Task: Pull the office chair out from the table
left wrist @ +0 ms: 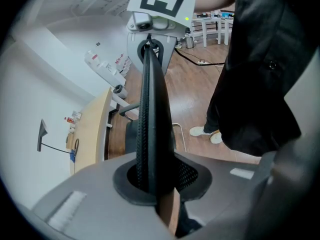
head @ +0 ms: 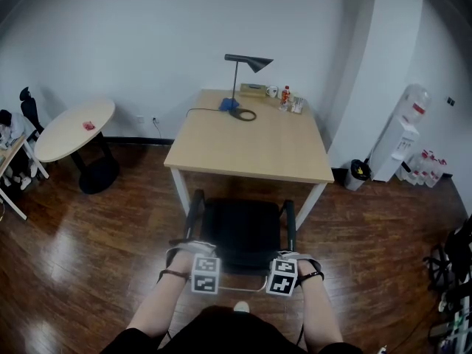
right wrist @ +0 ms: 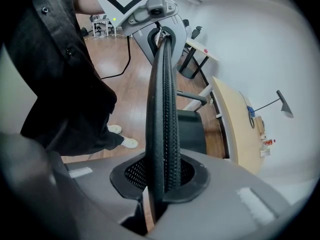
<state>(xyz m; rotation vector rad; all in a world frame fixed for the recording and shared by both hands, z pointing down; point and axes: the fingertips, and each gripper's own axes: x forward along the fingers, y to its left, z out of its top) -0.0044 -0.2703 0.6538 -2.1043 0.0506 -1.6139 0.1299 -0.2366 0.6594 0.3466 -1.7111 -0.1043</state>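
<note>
A black office chair (head: 240,231) stands at the near side of the wooden table (head: 251,142), its seat partly under the table's edge. Both grippers clamp the top rim of its mesh backrest. My left gripper (head: 198,255) holds the rim's left end, and my right gripper (head: 289,258) holds the right end. In the left gripper view the backrest rim (left wrist: 152,109) runs from my left gripper (left wrist: 156,186) up to the right gripper (left wrist: 150,29). In the right gripper view the backrest rim (right wrist: 162,99) passes between the jaws of my right gripper (right wrist: 160,181).
A desk lamp (head: 247,65) and small items (head: 284,94) sit at the table's far end. To the left stands a round white table (head: 74,127). At the right are a water dispenser (head: 402,135) and a bin (head: 359,172). The person's shoes (left wrist: 207,134) are behind the chair.
</note>
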